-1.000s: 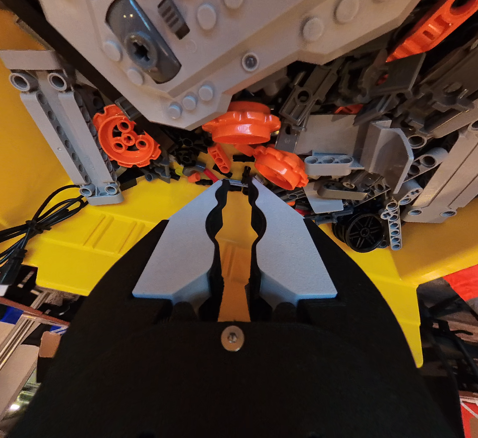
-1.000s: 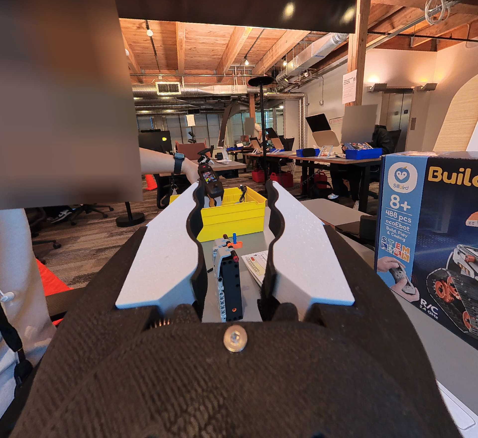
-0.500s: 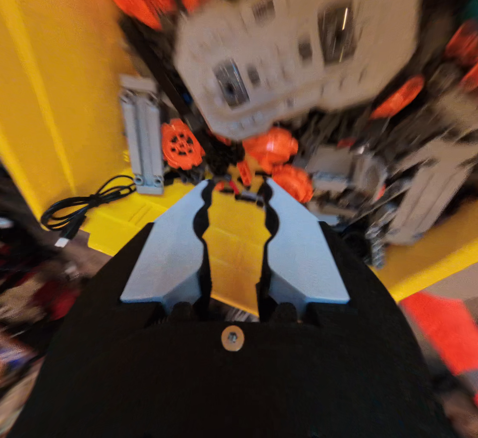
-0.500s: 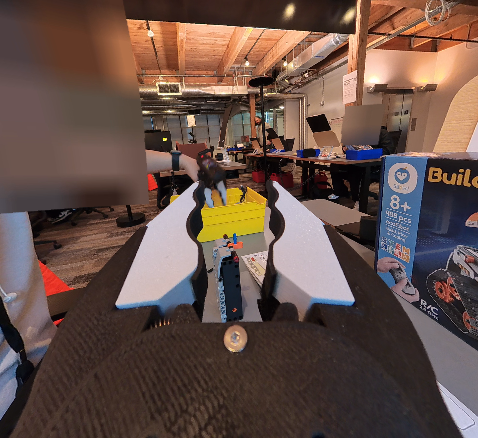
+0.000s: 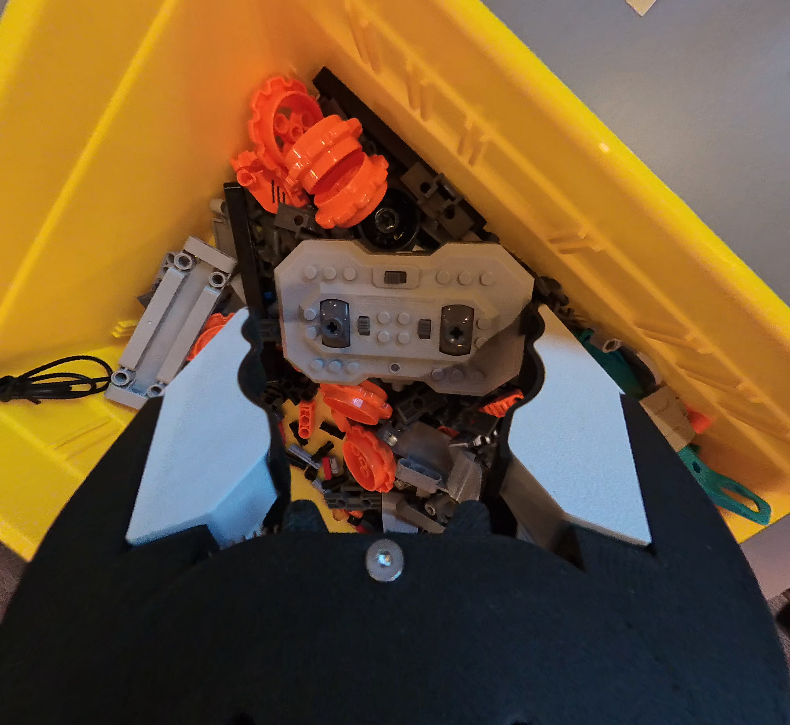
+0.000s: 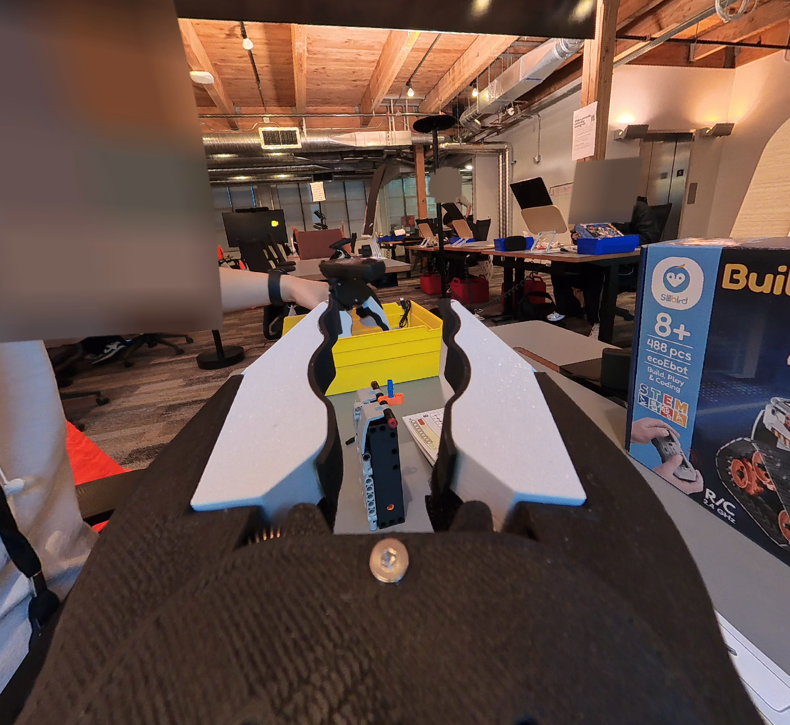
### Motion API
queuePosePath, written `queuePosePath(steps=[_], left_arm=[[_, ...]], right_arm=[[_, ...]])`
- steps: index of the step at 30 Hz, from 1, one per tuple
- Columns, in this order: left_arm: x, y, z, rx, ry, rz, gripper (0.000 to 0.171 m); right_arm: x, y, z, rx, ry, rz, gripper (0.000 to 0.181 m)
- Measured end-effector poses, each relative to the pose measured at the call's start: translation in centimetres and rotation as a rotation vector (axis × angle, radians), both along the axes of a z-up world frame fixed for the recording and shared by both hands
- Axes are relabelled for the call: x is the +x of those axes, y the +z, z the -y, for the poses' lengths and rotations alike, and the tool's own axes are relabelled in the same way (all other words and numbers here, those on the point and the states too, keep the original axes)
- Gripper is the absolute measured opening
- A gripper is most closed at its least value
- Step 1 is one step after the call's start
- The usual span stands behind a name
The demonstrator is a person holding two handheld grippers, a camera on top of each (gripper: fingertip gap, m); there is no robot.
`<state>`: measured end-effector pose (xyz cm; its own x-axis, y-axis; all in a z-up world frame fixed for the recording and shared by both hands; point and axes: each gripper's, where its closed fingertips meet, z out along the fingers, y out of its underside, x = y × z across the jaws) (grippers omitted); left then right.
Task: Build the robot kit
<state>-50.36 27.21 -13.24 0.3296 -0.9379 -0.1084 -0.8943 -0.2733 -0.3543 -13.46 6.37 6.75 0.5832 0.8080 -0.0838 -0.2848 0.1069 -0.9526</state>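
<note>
Broadly, a flat grey tabletop (image 6: 684, 554) carries everything, set in an open office with wooden ceiling beams

On its right side stands a tall blue cardboard box (image 6: 718, 362) printed with a picture of a tracked toy vehicle

At the far end sits a rectangular yellow plastic bin (image 6: 384, 356), and the left wrist view looks steeply down into it past its yellow wall (image 5: 128, 105)

Above that bin hangs the left gripper (image 5: 393, 319), held by a bare forearm with a dark wristband, its two pale fingers spread wide and holding nothing. From the right wrist view it (image 6: 359, 311) points down just over the bin's rim

Nearer, the right gripper (image 6: 387, 311) hovers low over the table, jaws moderately apart and empty

Framed between the left fingertips lies a pale grey studded remote-control housing (image 5: 402, 315) with two dark cross-holed sockets, resting on the heap. Whether the fingers touch it cannot be told

On the table between the right fingers lies a black and light grey brick-built block (image 6: 380, 460) with an orange connector at its far end, clear of both fingers

Beside that block is a white printed instruction sheet (image 6: 423, 430)

Inside the bin, bright orange toothed plastic wheels (image 5: 337, 174) pile beyond the remote, a long light grey holed beam (image 5: 171, 319) leans at the left, a coiled black cable (image 5: 51, 379) lies beside it, green plastic links (image 5: 722, 490) sit at the right, and small black pins (image 5: 299, 452) scatter underneath
</note>
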Motion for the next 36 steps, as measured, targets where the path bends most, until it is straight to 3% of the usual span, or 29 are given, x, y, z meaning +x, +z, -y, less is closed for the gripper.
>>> queuePosePath(steps=[11, 21, 25, 30, 33, 36], left_arm=[[-0.3, -0.7, 0.0, -0.091, 0.073, -0.097, 0.117], [-0.1, 0.6, -0.8, -0.219, 0.229, -0.002, 0.116], [0.1, 2.4, -2.5, -0.246, 0.314, 0.083, 0.116], [1.0, 4.6, -6.6, -0.189, 0.552, 0.287, 0.116], [1.8, 4.3, -7.4, -0.218, 0.683, 0.384, 0.116], [2.2, 3.4, -7.7, -0.228, 0.731, 0.39, 0.116]], right_arm=[[0.0, 0.0, 0.0, -0.003, 0.002, 0.001, 0.048], [0.1, 0.2, 0.2, 0.005, 0.004, -0.005, 0.048], [0.1, 0.2, 0.1, 0.003, 0.005, -0.005, 0.049], [-0.2, 0.2, 0.2, 0.006, 0.007, 0.005, 0.048], [-0.1, 0.2, 0.3, 0.007, 0.008, 0.003, 0.048], [0.0, 0.4, 0.4, 0.011, 0.009, -0.004, 0.048]])
